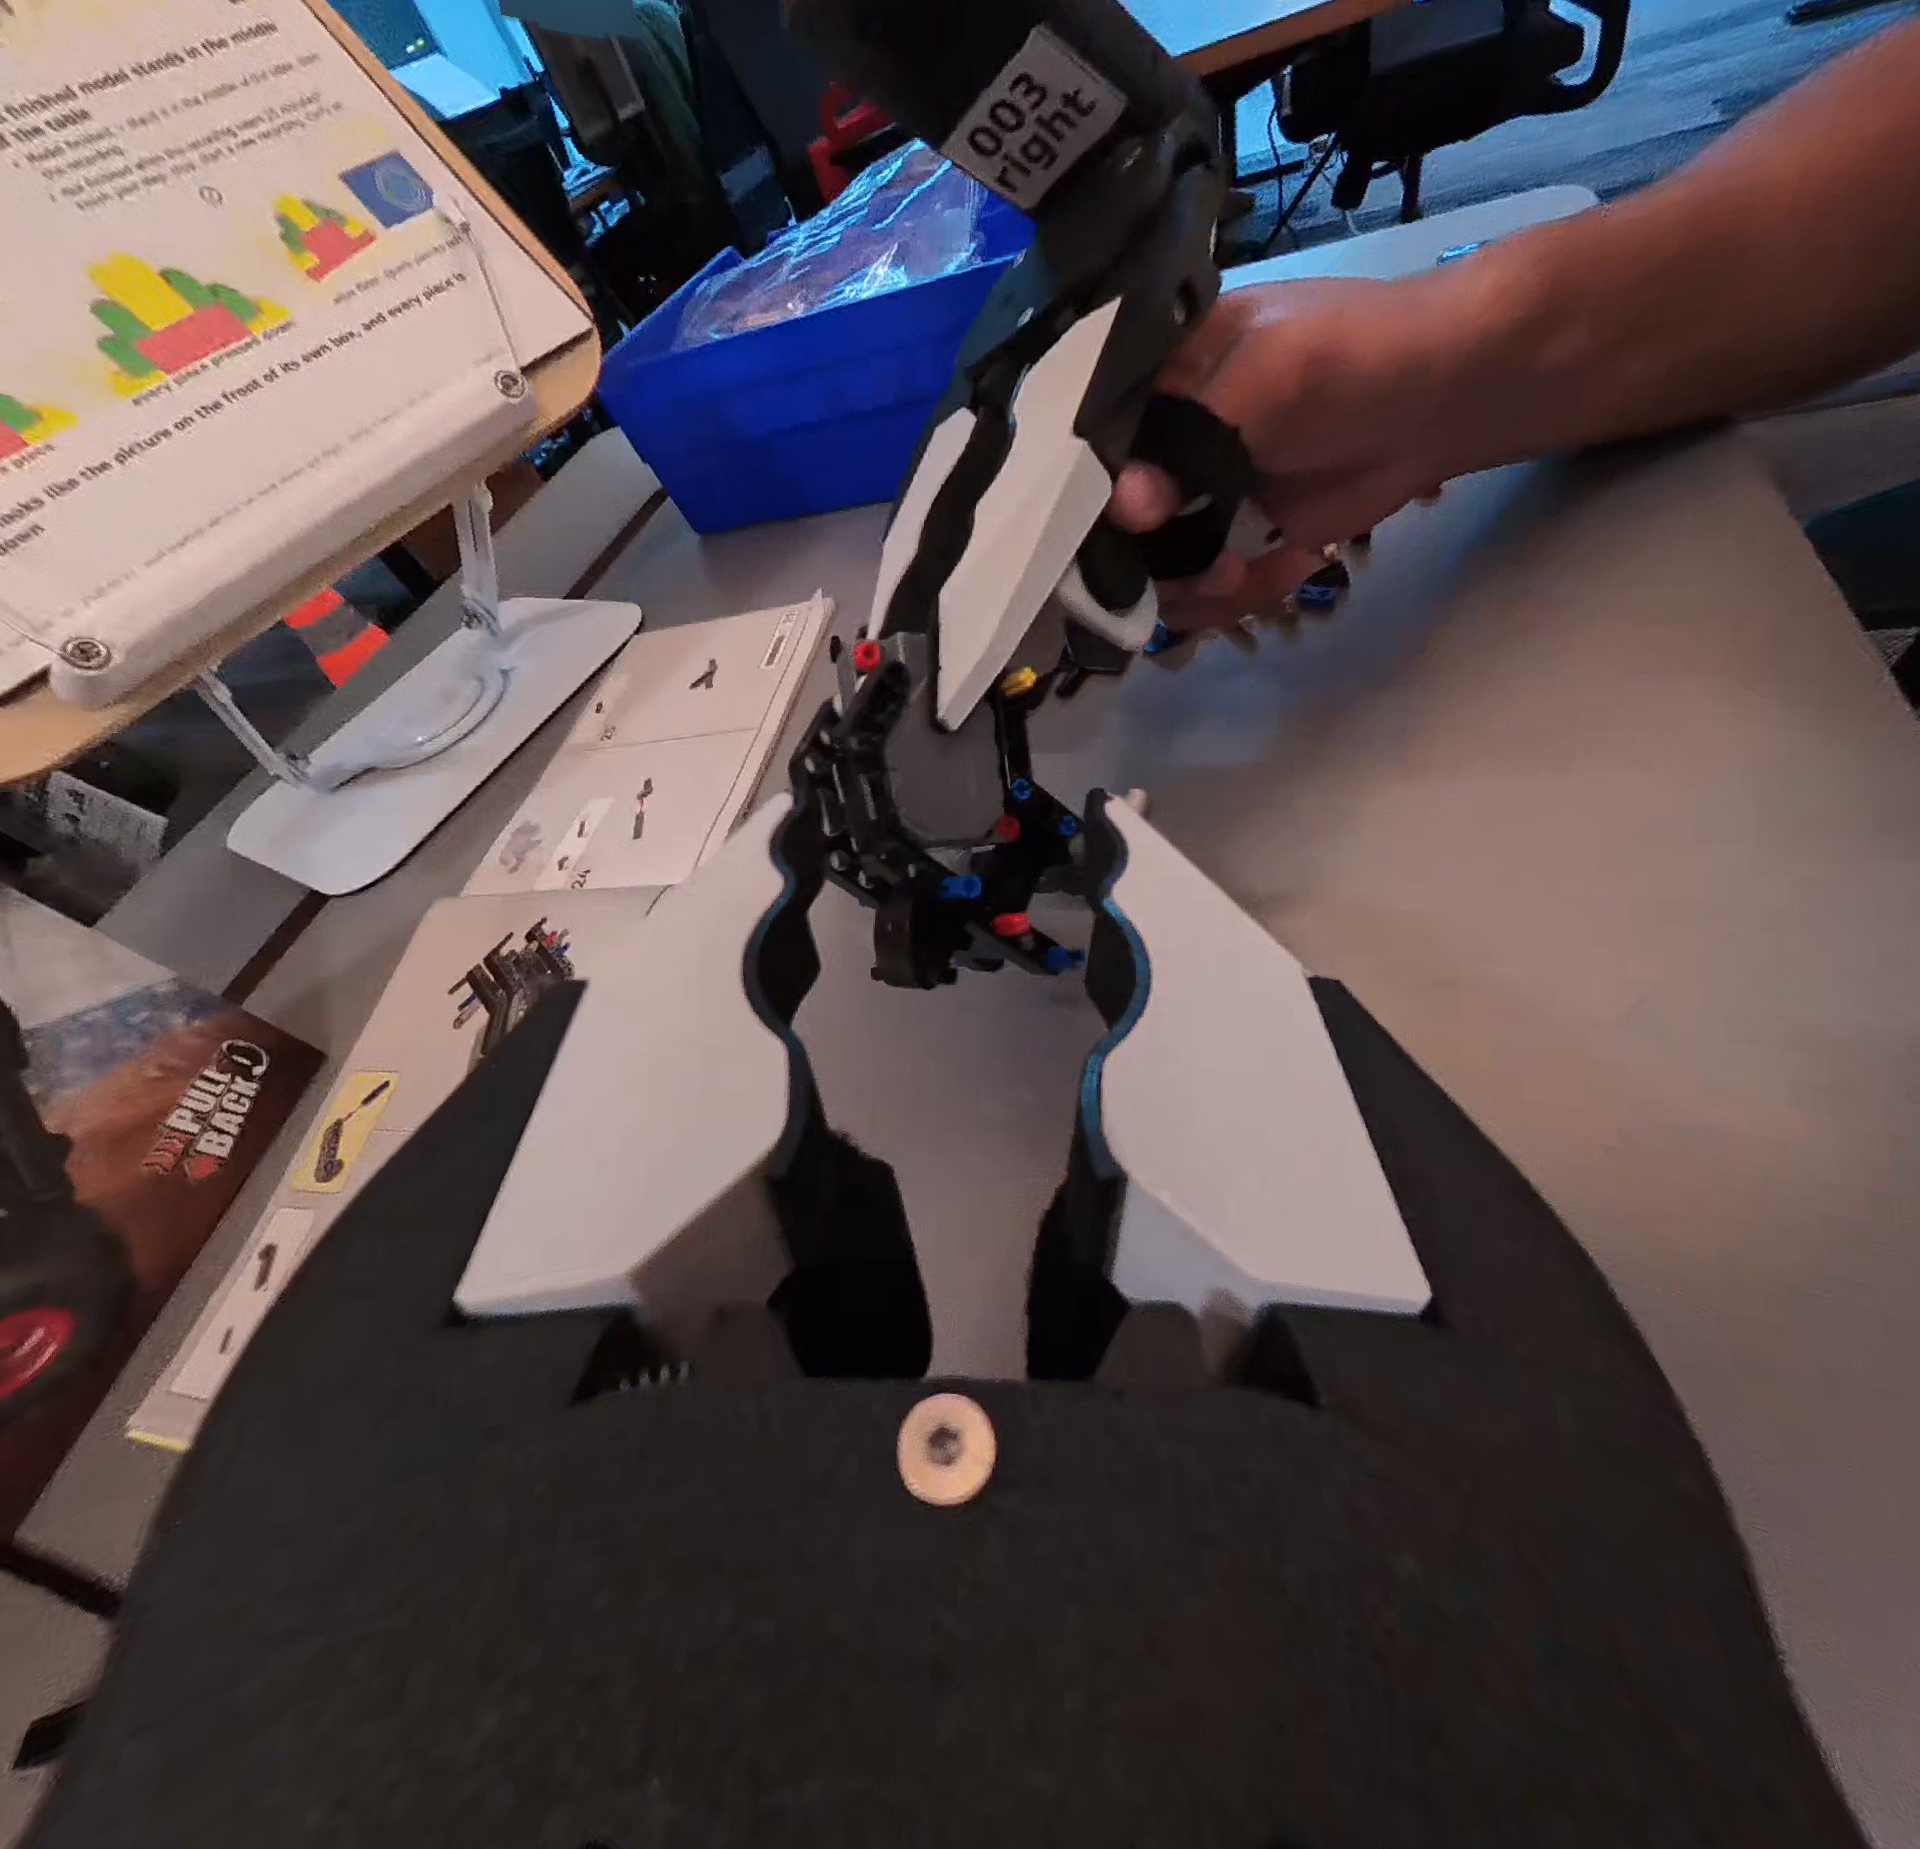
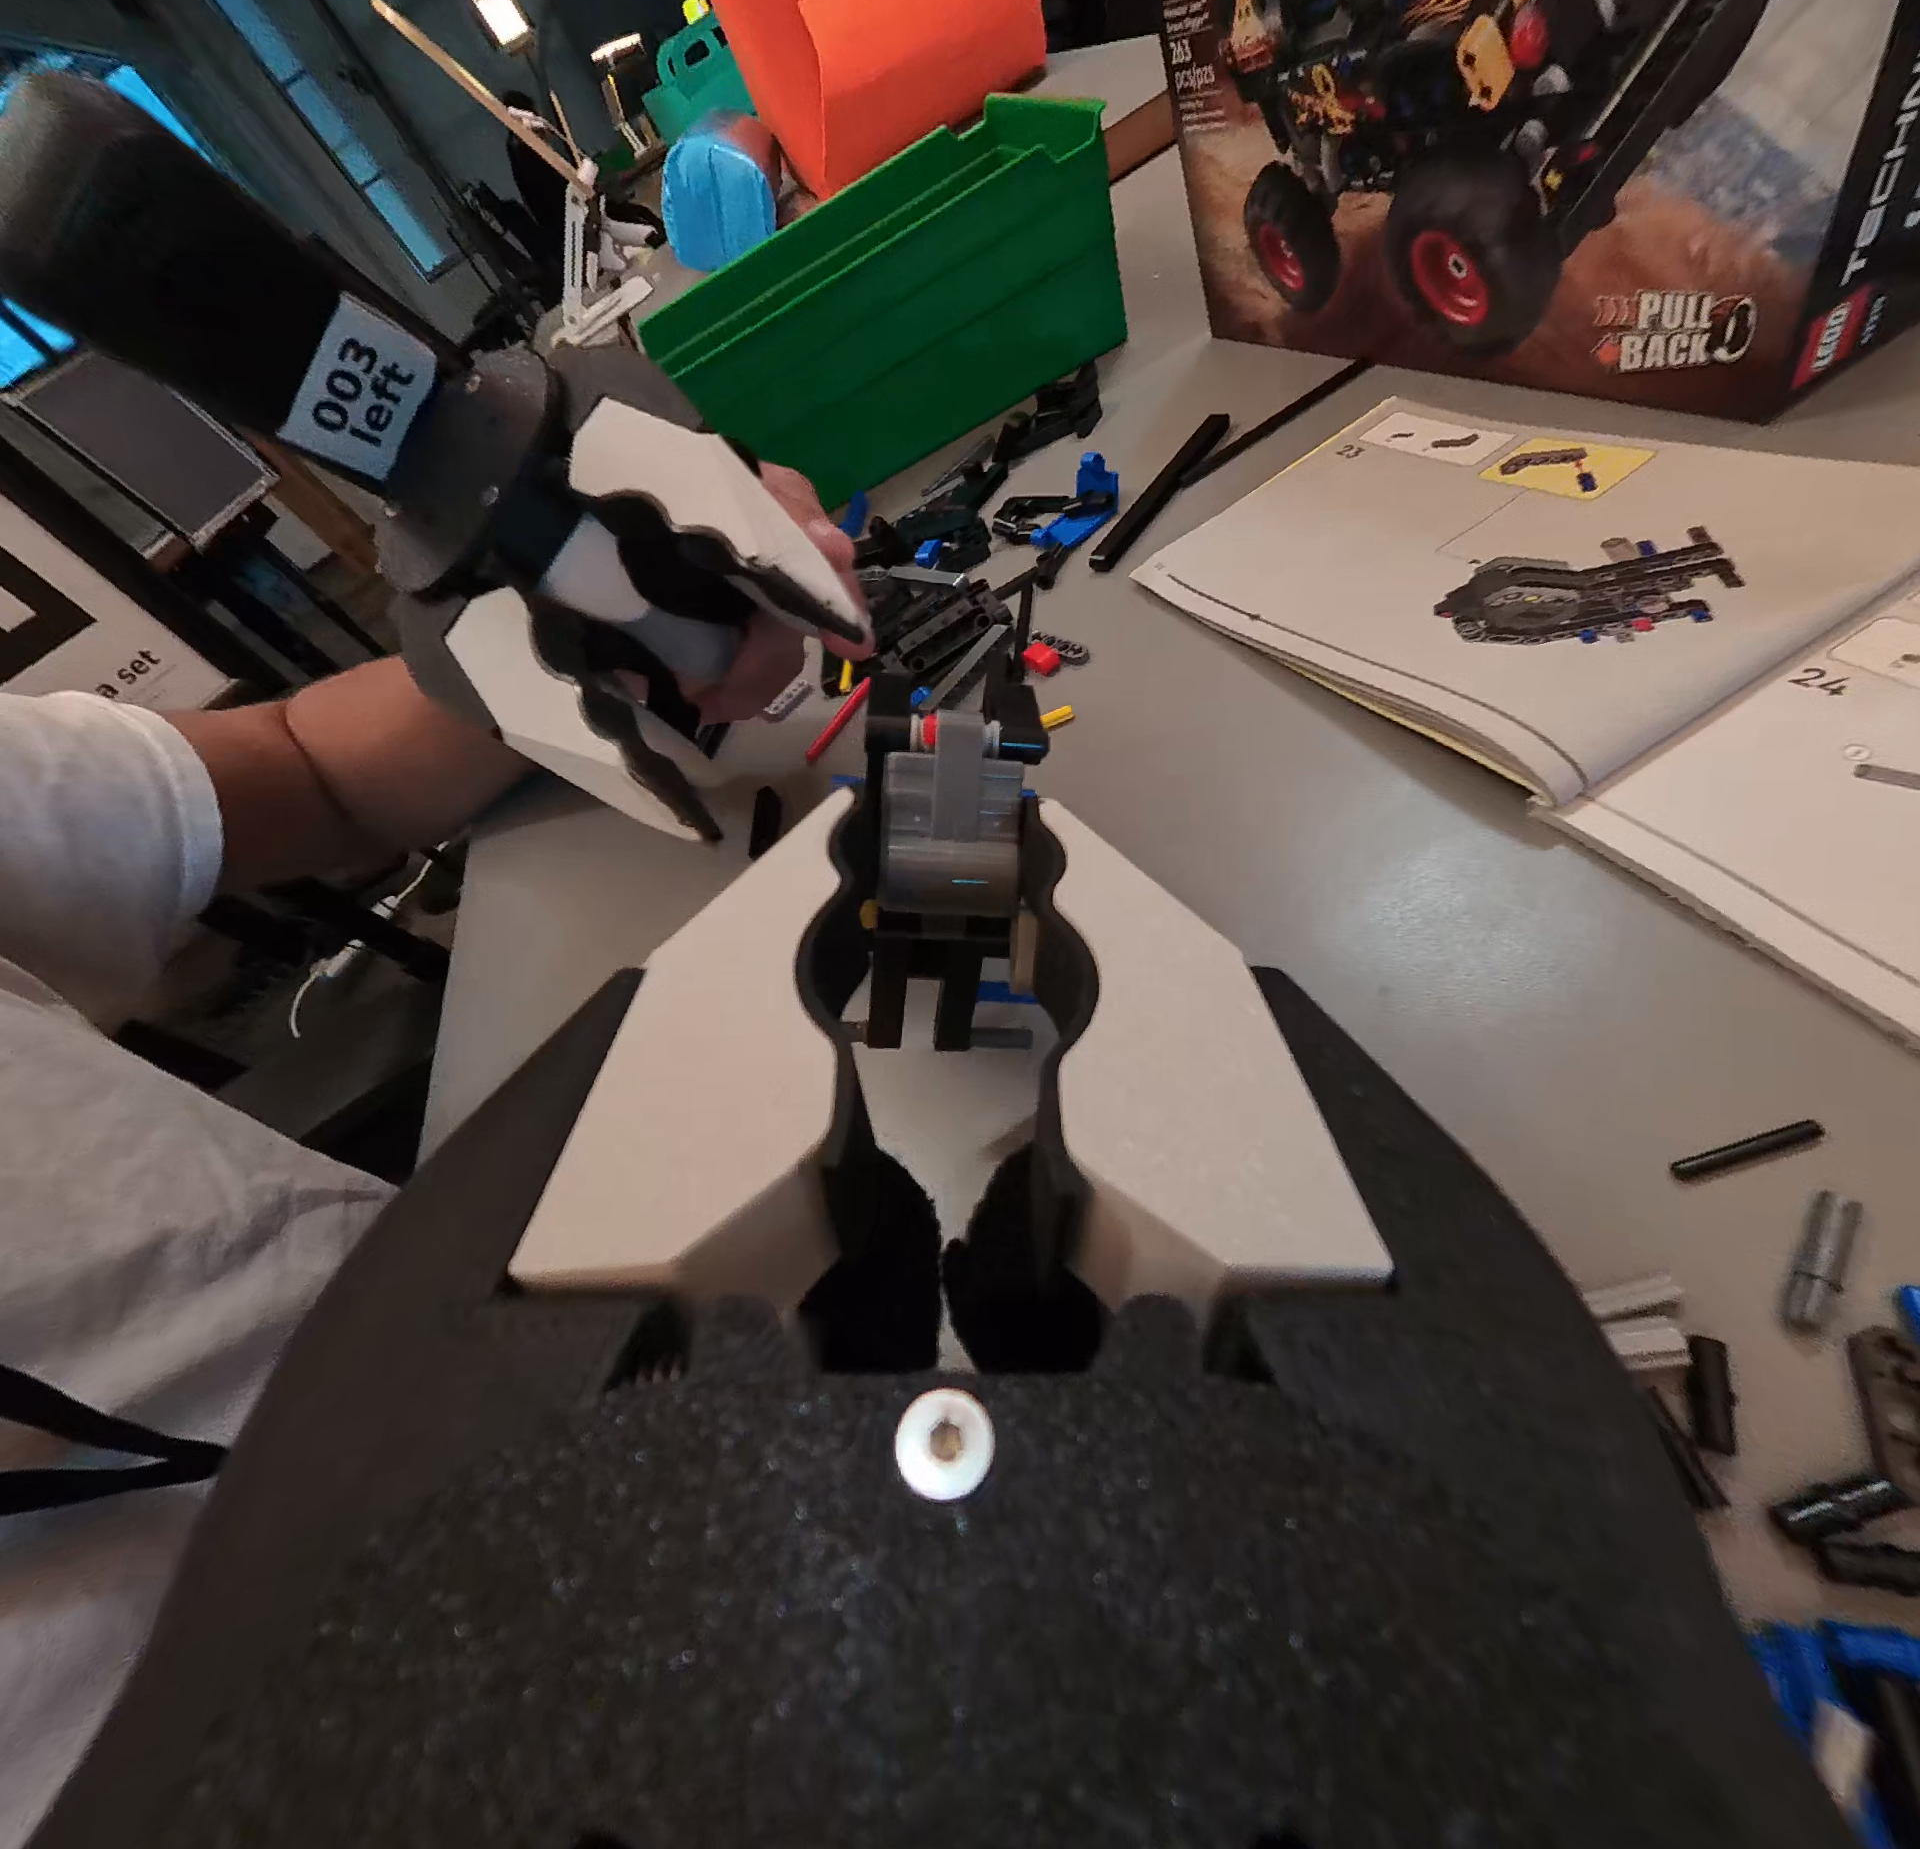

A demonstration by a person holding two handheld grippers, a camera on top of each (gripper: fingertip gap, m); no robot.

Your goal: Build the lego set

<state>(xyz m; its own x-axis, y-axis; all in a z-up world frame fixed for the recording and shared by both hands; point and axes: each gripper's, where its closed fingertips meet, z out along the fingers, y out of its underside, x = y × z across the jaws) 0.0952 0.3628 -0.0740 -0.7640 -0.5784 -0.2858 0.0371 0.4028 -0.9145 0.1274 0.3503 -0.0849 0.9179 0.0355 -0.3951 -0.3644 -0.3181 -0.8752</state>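
A partly built lego assembly, a black frame around a grey block with red, blue and yellow pins, is held just above the grey table. My right gripper is shut on it. In the left wrist view the right gripper comes down from above and grips the top of the assembly. My left gripper is open, its fingertips on either side of the near end of the assembly. In the right wrist view the left gripper is open just left of the assembly.
An open instruction booklet lies to the right, with the set's box behind it. A pile of loose parts lies in front of a green bin. More parts lie at the right. A blue bin and a sheet on a stand stand at the back. About 4 cm separates my left fingertips from my right.
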